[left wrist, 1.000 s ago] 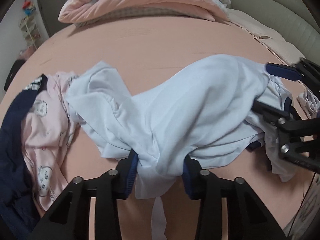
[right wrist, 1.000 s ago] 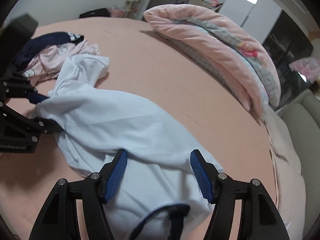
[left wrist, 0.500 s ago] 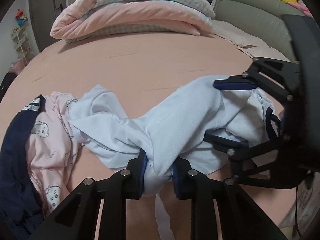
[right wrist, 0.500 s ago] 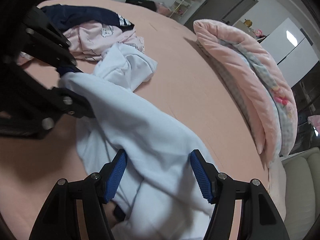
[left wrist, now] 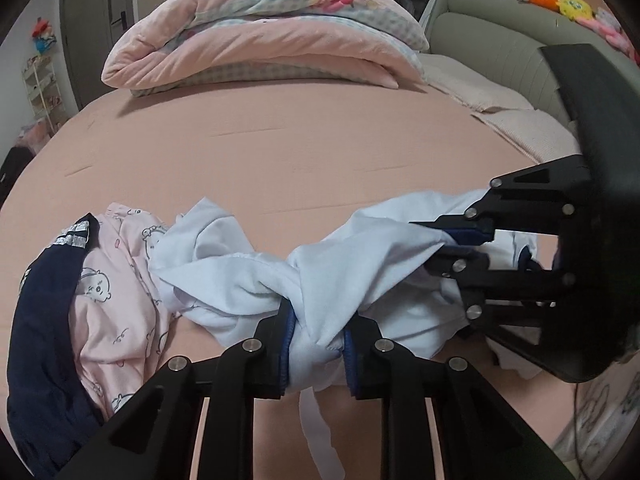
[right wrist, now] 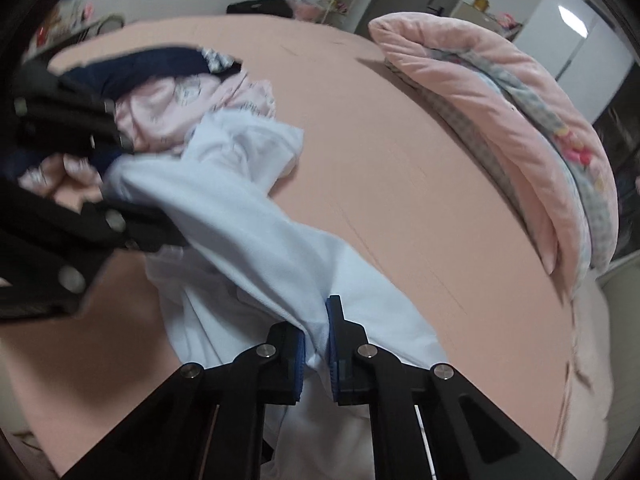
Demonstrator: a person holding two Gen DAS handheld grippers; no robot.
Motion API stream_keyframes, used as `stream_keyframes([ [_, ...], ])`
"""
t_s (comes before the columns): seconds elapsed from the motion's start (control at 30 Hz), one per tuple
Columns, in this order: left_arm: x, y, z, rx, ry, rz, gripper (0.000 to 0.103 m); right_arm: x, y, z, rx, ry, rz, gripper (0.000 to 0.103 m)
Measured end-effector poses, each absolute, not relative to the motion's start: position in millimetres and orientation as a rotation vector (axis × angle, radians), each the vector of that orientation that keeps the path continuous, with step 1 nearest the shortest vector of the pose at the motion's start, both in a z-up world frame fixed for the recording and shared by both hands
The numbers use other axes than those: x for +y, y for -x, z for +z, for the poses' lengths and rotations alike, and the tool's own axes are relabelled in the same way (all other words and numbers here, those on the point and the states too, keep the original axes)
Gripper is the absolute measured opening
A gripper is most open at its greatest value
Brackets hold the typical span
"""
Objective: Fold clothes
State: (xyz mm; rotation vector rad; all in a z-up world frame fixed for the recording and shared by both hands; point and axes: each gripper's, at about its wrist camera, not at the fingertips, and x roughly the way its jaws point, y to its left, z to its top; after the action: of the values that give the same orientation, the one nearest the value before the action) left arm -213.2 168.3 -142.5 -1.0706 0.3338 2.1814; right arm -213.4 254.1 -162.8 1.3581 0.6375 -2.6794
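Both grippers pinched on the white garment, lift and spread pending.

Nearest, the left gripper [left wrist: 316, 344] is seen with its jaws squeezed on a thick bunch of the white garment [left wrist: 340, 268]; the right gripper [right wrist: 316, 340] has its jaws just closed, nearly pressed together, on a thin fold of the same cloth. The garment is draped crumpled between the two, partly raised off the pink bed [left wrist: 300, 152], one end trailing against the pink printed piece [left wrist: 120, 300] and the navy piece [left wrist: 40, 340]. For a clean fold, the grips are judged best drawn apart level until the cloth is taut and flat. The left bunch looks too thick; a re-grip at an edge or seam is advised. A snag on the pile is the risk. Far back, a folded quilt [left wrist: 260, 36] is left clear.
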Motion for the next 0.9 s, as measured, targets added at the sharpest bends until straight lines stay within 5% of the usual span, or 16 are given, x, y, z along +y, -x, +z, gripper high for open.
stream_keyframes([
  [0.3, 191, 236, -108, 0.348, 0.994, 2.187, 0.016, 270, 222, -138, 0.631, -1.319, -2.744, 0.005],
  [0.9, 260, 291, -108, 0.327, 1.065, 2.143, 0.016, 357, 267, -123, 0.285, -1.488, -2.890, 0.005],
])
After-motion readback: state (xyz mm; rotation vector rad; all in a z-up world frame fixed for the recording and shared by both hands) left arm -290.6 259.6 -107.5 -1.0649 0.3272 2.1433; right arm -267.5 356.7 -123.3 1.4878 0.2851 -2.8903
